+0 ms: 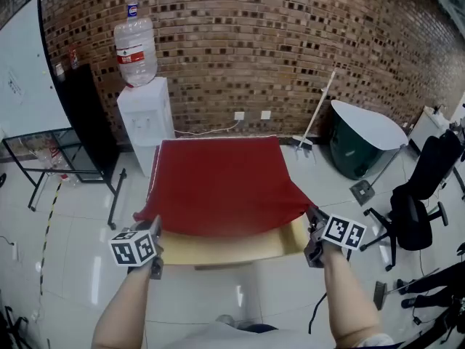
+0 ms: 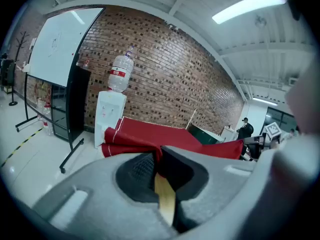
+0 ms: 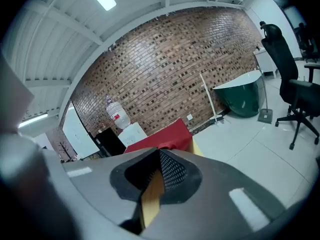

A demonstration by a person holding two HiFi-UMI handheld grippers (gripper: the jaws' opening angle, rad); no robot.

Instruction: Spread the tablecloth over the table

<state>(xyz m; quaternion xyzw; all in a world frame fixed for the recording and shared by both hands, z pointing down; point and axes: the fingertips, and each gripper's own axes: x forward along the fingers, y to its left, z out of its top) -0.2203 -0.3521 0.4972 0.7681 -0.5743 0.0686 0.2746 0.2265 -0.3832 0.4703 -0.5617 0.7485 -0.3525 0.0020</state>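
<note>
Both jaws clamp near corners of the cloth [image 1: 218,184] mid-spread; next, draw it over the bare surface [image 1: 232,250] edge.

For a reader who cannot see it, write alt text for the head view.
Seen from above, a person's left gripper and right gripper each clamp a near corner of a red fabric tablecloth spread flat, a tan strip showing along its near edge. Behind stand a white water dispenser and a brick wall.
</note>
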